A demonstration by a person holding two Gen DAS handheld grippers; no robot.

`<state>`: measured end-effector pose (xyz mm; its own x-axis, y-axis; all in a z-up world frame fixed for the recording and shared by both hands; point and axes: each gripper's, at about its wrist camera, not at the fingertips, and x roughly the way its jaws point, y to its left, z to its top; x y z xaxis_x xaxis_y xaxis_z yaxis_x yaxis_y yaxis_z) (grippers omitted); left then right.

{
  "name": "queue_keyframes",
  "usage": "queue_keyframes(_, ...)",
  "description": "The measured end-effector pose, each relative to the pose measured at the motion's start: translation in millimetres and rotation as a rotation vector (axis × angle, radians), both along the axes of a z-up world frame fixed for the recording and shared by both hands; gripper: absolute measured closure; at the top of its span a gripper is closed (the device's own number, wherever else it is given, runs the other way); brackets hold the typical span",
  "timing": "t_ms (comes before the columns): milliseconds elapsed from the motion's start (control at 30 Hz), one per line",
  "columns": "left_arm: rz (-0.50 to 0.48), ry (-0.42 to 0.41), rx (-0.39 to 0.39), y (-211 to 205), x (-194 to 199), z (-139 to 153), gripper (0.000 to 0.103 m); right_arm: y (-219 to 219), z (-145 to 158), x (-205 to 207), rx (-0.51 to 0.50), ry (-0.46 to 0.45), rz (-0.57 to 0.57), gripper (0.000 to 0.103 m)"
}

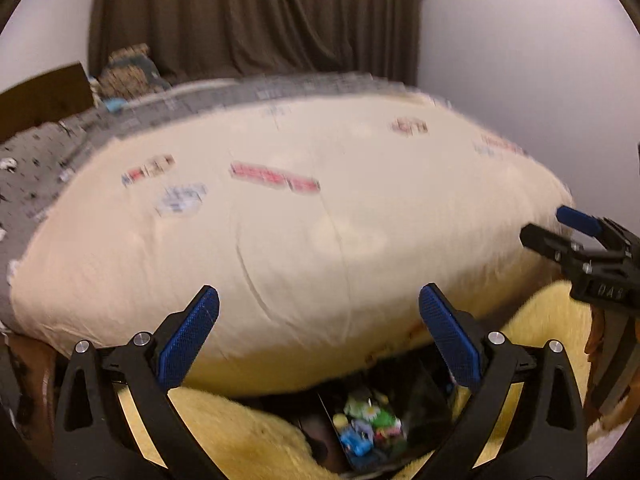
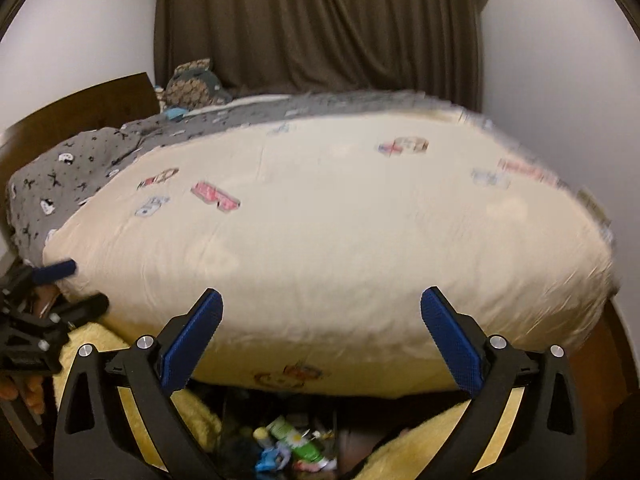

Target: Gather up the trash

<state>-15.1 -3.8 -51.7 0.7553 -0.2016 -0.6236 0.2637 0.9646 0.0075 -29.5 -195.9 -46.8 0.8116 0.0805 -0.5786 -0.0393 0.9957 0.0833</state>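
Cream-coloured quilted bedspread with small red and blue printed patches [image 1: 320, 220] covers the bed ahead of both grippers, and we note heavy motion blur across it in both views. We find the left black two-finger gripper with blue ribbed pads [image 1: 319, 300] with its jaws spread wide and nothing between them; it points over the foot of the bed. The right black gripper with blue pads [image 2: 321, 300] stands likewise with jaws well apart and empty. In the left view the right gripper also shows at the right edge, near the bed's corner. The task's item, a heap of mixed colourful trash, green, blue and yellow wrappers and packets [image 1: 368, 428], lies in a dark bin or bag whose kind we cannot tell, low in both views, below the bed's edge and beneath the line between each gripper's fingers, not touched by either. A fluffy yellow rug or throw [image 1: 248, 436] flanks the trash on both sides. Behind the bed we record a grey patterned sheet [image 2: 72, 168], a brown wooden headboard [image 2: 80, 108] and a dark brown pleated curtain [image 2: 320, 24].
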Motion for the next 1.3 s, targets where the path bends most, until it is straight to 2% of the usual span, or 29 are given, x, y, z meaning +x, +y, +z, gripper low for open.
queue_keyframes(100,0.027,-0.061,-0.010,2.3,-3.7,17.2,0.008,0.5,17.5,-3.7,-0.045,-0.045,-0.004,0.004)
queue_keyframes(267,0.060,-0.155,-0.063,1.9,-17.3,38.2,0.008,-1.1,39.0,-9.3,-0.013,-0.088,-0.039,0.004)
queue_keyframes(400,0.078,-0.210,-0.047,1.3,-24.5,48.8,0.008,-0.6,49.4,-16.2,-0.038,-0.136,-0.083,0.004)
queue_keyframes(600,0.070,-0.219,-0.052,0.5,-26.1,49.7,0.008,5.4,57.6,-20.1,-0.083,-0.149,-0.091,0.004)
queue_keyframes(1300,0.075,-0.239,-0.064,5.2,-32.1,57.3,0.008,10.7,64.8,-25.9,-0.071,-0.174,-0.105,0.004)
